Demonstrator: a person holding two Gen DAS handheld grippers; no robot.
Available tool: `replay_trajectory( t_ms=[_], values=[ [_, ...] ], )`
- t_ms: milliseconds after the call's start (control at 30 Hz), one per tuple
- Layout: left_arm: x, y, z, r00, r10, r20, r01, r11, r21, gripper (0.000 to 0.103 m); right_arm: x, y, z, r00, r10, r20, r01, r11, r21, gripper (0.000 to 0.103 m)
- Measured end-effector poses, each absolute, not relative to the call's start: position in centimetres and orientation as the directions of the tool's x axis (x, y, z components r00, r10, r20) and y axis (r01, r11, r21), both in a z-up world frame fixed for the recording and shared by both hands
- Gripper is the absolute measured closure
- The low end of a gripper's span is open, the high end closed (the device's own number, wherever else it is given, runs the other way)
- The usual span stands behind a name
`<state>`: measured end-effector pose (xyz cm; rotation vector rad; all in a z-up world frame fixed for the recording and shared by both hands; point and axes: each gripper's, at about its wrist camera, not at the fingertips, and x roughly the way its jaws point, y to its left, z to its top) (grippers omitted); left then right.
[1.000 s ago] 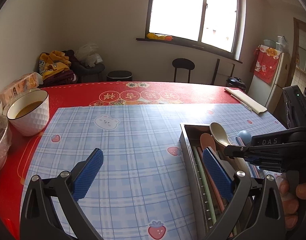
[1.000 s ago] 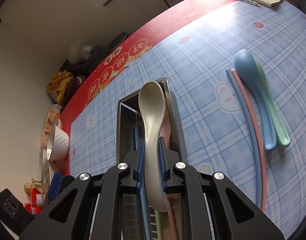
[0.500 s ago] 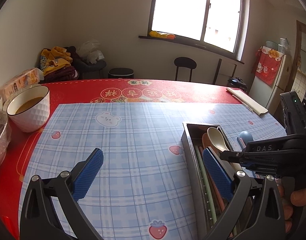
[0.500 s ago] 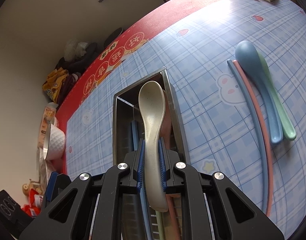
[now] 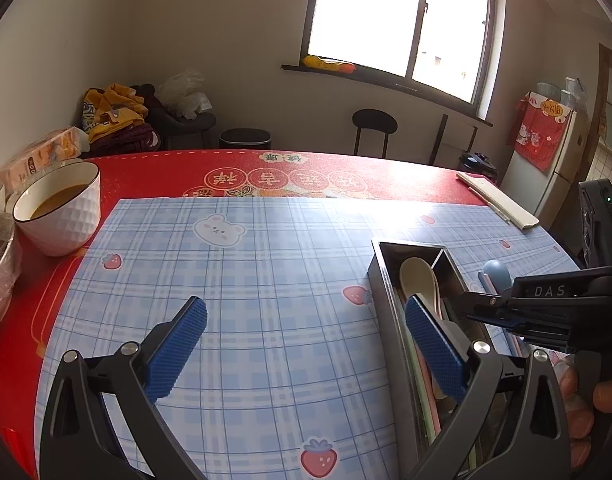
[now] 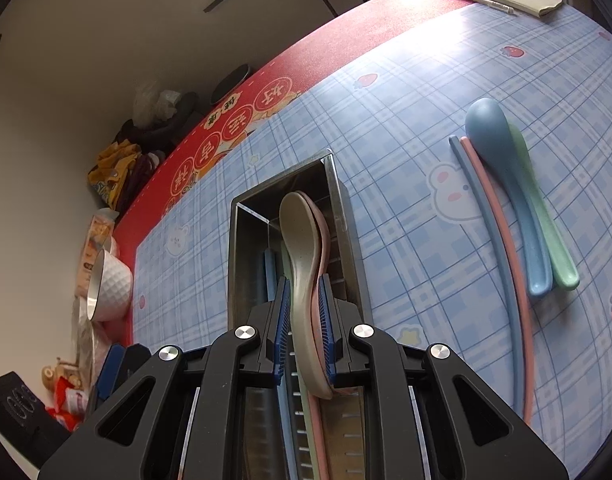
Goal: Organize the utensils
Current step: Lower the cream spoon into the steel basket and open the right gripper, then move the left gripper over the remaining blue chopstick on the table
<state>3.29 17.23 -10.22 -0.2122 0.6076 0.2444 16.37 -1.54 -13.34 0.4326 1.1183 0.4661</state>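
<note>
Your right claw [image 6: 304,332] grips the beige spoon [image 6: 302,240] by its handle, bowl pointing away along the metal tray [image 6: 242,256]. The spoon's long axis already runs with the tray's, directly over the pink spoon [image 6: 324,232] lying inside, so you only need to let go. Your left claw [image 5: 306,344] hangs wide open, empty, beside the tray.

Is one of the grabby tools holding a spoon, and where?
Yes. The right tool pinches the beige spoon by its handle, over the metal utensil tray. The left tool holds nothing.
</note>
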Motion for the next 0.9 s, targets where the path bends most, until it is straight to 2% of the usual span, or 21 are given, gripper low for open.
replay_trajectory(
  t_ms=[200,367,467,500,533,767,900],
  values=[
    [3.1,17.2,-10.1,0.801,0.161,-0.576,-0.284,0.950,-0.130,0.006,15.8,-3.0,-11.8,0.432,0.550,-0.714,-0.252,0.834,0.490,0.087],
    [3.0,17.2,-10.1,0.810,0.143,-0.569,-0.273,0.950,-0.150,0.006,15.6,-6.3,-11.7,0.528,0.487,-0.696,-0.291,0.874,0.390,0.081],
    [3.0,17.1,-10.1,0.812,0.129,-0.570,-0.263,0.952,-0.160,0.006,15.5,-9.1,-12.0,0.580,0.432,-0.690,-0.273,0.902,0.335,0.069],
    [3.0,17.1,-10.1,0.812,0.128,-0.569,-0.261,0.952,-0.158,0.006,15.5,-10.1,-12.1,0.599,0.413,-0.686,-0.265,0.911,0.317,0.059],
    [3.0,17.0,-10.1,0.813,0.127,-0.568,-0.258,0.954,-0.155,0.006,15.4,-11.1,-12.1,0.618,0.396,-0.679,-0.259,0.918,0.299,0.054],
    [2.9,15.6,-9.7,0.830,0.108,-0.548,-0.211,0.969,-0.128,0.006,14.6,-16.7,-11.9,0.729,0.298,-0.616,-0.255,0.954,0.160,0.043],
    [3.1,14.0,-8.9,0.830,0.116,-0.545,-0.202,0.974,-0.101,0.006,14.7,-19.2,-12.2,0.751,0.289,-0.593,-0.240,0.957,0.162,0.039]
  ],
)
